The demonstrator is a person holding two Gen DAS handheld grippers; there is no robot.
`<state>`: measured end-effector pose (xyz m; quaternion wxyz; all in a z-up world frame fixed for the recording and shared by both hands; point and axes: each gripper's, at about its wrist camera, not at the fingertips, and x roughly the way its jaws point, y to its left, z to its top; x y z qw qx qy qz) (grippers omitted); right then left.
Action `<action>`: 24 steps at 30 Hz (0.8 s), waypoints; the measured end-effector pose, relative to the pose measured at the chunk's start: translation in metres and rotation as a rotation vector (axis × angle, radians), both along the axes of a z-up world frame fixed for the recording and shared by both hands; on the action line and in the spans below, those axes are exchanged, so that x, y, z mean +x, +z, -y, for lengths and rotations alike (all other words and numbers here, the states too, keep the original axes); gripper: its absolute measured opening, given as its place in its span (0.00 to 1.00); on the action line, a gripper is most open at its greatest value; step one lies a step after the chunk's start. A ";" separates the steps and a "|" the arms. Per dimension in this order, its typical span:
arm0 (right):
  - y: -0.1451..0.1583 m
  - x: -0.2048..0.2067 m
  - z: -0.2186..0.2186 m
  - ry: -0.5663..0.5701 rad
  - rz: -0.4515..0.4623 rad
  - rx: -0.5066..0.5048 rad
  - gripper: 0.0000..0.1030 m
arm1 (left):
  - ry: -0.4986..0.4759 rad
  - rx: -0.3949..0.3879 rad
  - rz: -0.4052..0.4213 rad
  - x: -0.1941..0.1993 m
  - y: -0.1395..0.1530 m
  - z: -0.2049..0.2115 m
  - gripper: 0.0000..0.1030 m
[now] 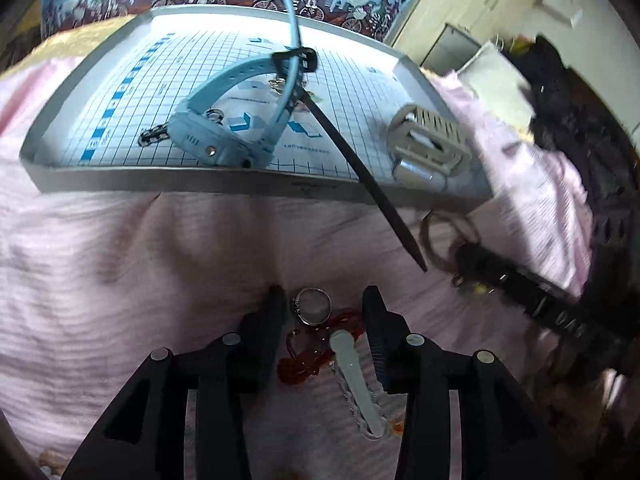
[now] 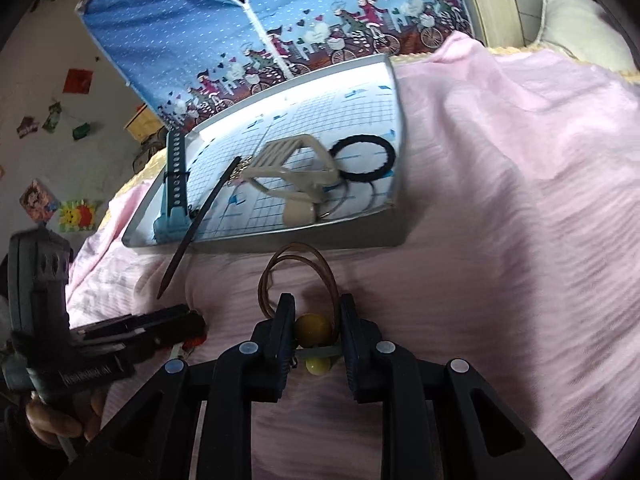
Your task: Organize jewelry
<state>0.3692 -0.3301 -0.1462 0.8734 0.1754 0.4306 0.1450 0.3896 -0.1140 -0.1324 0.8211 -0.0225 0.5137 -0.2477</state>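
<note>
Left gripper (image 1: 324, 312): matte black plastic, two angular jaws with ribbed inner faces, linkage arms pinned by round silver rivets (four visible). Right gripper (image 2: 314, 320): same black build, ribbed blue-tinted inner pads, pale rivet heads. Seen from the right wrist, the left unit's dark body bears small white lettering, illegible.

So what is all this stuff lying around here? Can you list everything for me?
tray: one, grey rim, on the blanket
watch: one, light blue, in tray
hair claw: one, beige, in tray
hair tie: one, black, in tray
stick: one, dark, over tray edge
ring: one, silver, on blanket
red bracelet: one, on blanket
cord with yellow beads: one, brown, on blanket
blanket: one, pink
left gripper: black, open
right gripper: black, around the beads
</note>
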 end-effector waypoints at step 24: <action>-0.003 -0.004 -0.044 0.135 0.025 -0.197 0.62 | 0.237 -0.322 -0.017 0.000 -0.010 -0.076 0.16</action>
